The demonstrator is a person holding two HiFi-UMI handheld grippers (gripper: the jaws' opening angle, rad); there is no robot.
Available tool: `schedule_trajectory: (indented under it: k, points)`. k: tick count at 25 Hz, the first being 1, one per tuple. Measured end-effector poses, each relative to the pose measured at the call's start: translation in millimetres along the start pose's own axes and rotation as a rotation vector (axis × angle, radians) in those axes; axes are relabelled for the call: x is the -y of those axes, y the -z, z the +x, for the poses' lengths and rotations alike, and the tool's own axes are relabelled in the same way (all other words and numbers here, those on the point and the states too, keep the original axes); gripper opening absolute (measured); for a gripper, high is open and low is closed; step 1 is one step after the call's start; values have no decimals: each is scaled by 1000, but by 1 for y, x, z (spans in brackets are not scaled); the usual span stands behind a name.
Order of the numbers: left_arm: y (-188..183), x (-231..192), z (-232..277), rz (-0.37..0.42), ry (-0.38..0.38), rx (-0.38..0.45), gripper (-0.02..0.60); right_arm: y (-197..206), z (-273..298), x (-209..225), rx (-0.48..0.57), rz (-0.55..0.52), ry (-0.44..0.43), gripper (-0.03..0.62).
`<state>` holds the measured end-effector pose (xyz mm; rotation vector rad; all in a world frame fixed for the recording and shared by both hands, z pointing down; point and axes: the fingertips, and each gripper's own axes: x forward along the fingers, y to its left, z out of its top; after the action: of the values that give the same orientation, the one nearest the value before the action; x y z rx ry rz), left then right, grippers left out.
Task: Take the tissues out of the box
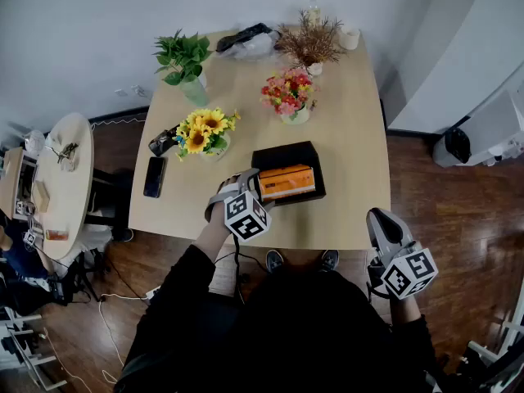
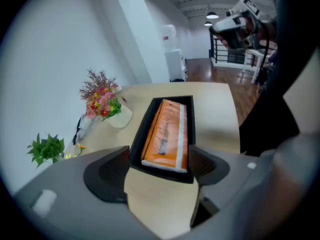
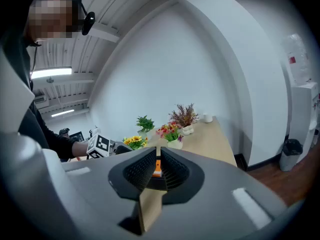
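Observation:
An orange pack of tissues lies in a black box near the front edge of the wooden table. My left gripper is at the box's left end, jaws wide open. In the left gripper view the tissues fill the box, whose near end sits between the gripper's pads; nothing is gripped. My right gripper hangs off the table's front right corner, over the floor. In the right gripper view that gripper has its jaws together, only a thin slit showing.
Sunflowers, a pink flower pot, a green plant and a dried plant stand behind the box. A phone lies at the table's left edge. A small round table stands to the left.

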<state>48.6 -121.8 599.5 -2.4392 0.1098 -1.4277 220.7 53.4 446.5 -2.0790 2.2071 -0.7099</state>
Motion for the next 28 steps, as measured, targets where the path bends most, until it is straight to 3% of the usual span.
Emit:
schedule_trajectory:
  k: [3, 7, 10, 12, 18, 28]
  points:
    - [0, 5, 15, 70, 105, -53, 356, 3, -5, 4, 4, 9, 11, 28]
    - [3, 2, 29, 70, 239, -107, 357, 10, -11, 9, 2, 27, 22, 28]
    - [2, 7, 37, 126, 298, -146, 343, 15, -13, 10, 0, 39, 26, 28]
    - [7, 11, 44, 158, 293, -173, 296, 19, -13, 12, -2, 48, 29, 28]
    - [11, 13, 51, 165, 262, -205, 271, 30, -8, 13, -23, 59, 17, 25]
    - [9, 15, 44, 161, 209, -183, 234, 34, 9, 7, -65, -6, -39, 20]
